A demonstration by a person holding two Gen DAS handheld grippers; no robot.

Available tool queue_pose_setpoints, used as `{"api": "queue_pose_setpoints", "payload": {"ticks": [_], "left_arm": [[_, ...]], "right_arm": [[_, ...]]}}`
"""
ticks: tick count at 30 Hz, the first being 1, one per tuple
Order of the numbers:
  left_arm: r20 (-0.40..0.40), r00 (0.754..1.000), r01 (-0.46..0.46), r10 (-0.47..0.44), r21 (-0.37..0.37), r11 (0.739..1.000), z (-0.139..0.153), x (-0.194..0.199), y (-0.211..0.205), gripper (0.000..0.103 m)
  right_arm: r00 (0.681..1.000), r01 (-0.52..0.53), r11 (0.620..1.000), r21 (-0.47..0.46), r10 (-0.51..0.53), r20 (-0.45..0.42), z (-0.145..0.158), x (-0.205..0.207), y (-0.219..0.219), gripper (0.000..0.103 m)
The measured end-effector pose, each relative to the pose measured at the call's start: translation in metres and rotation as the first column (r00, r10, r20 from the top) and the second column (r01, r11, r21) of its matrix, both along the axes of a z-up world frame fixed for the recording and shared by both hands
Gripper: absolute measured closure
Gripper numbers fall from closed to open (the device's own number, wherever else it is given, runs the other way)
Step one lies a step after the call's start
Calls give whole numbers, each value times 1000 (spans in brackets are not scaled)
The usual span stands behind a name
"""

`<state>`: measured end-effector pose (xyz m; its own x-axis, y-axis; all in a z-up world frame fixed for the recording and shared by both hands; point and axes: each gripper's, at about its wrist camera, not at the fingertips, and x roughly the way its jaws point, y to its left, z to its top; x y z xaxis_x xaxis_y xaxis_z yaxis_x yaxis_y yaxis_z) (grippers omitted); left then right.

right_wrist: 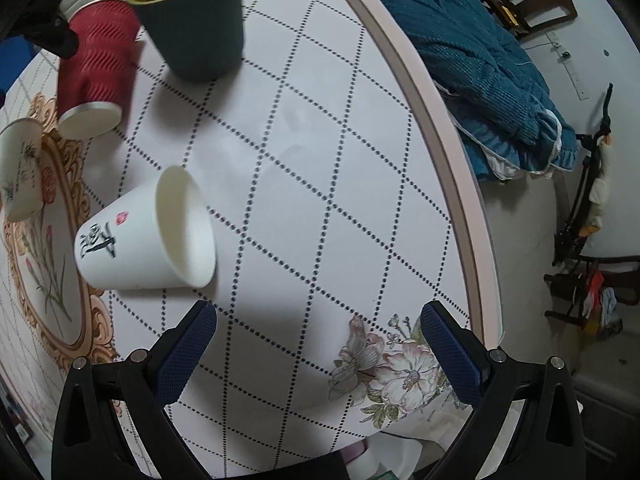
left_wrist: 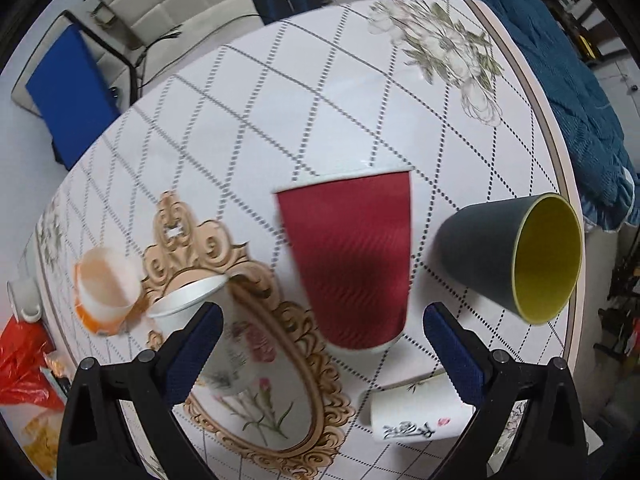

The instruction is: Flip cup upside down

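A red ribbed paper cup (left_wrist: 352,260) stands upside down on the table, rim down, white base toward me; it also shows in the right wrist view (right_wrist: 96,68). My left gripper (left_wrist: 322,340) is open, its blue pads on either side of the cup's base and apart from it. A dark grey cup with a yellow inside (left_wrist: 516,256) stands upright right of the red cup, also in the right wrist view (right_wrist: 192,20). A white cup with black calligraphy (right_wrist: 148,232) stands mouth up. My right gripper (right_wrist: 318,344) is open and empty over the tablecloth.
A white floral cup (left_wrist: 216,340) and an orange-and-white cup (left_wrist: 106,288) stand at the left on the checked tablecloth (left_wrist: 280,112). The table edge (right_wrist: 452,152) curves at the right, with a teal blanket (right_wrist: 472,56) beyond. A blue chair (left_wrist: 68,92) is behind.
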<state>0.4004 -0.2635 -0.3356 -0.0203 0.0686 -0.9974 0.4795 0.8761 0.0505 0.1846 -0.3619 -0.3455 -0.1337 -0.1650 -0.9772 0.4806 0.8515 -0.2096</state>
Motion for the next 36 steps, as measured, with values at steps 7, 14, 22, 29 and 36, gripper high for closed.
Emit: {"api": "queue_pose_setpoints", "payload": {"ticks": [7, 14, 22, 29, 36], "left_arm": [[-1, 999, 40, -40, 30, 999, -26, 0, -16, 0], [20, 998, 63, -62, -22, 998, -35, 2, -21, 13], [67, 995, 69, -69, 3, 998, -27, 0, -15, 33], [81, 996, 42, -41, -6, 999, -11, -3, 5, 33], [98, 995, 17, -13, -47, 999, 31, -25, 27, 33]], "right_arm": [[1000, 12, 1000, -19, -13, -19, -5, -3, -11, 0], [999, 4, 1000, -22, -5, -34, -10, -7, -12, 0], [999, -6, 1000, -9, 6, -32, -10, -6, -5, 0], [1000, -9, 1000, -1, 9, -8, -3, -8, 1, 0], [999, -28, 1000, 14, 27, 17, 9, -18, 10, 0]]}}
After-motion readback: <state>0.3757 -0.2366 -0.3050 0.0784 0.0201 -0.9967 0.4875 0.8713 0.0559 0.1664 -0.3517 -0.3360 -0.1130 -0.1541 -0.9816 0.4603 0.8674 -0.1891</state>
